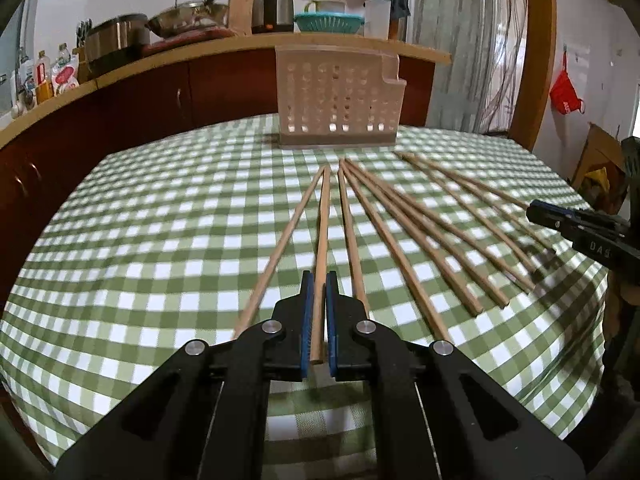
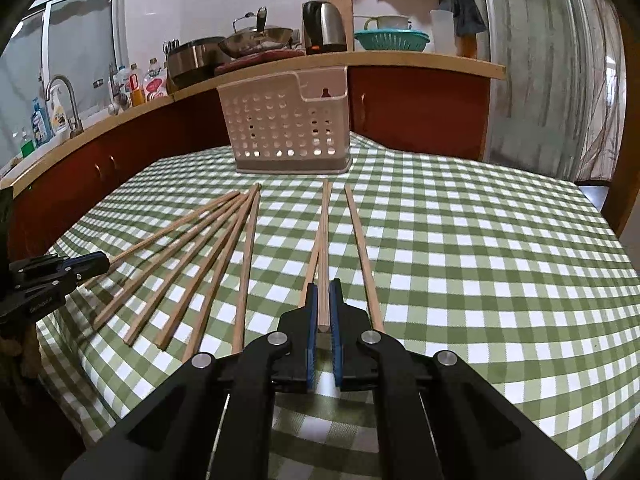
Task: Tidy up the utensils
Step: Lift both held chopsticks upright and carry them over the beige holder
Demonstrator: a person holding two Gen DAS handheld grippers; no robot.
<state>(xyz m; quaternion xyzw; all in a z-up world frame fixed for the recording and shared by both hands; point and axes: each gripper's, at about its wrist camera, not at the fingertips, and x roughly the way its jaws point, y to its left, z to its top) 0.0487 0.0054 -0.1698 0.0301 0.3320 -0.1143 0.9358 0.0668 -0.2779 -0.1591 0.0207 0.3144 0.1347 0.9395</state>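
One wooden chopstick (image 1: 322, 248) is being gripped near its blunt end by the left gripper (image 1: 319, 280), the fingers clamped on it, its tip pointing toward 12 o'clock at the perforated utensil basket (image 1: 338, 100). Another chopstick (image 2: 324, 256) is being clamped between the fingers of the right gripper (image 2: 323, 288) (again toward 12 o'clock). The remaining chopsticks (image 2: 192, 264) are being left fanned across the checked tabletop (image 2: 480, 260), at 9 to 10 o'clock of the right gripper.
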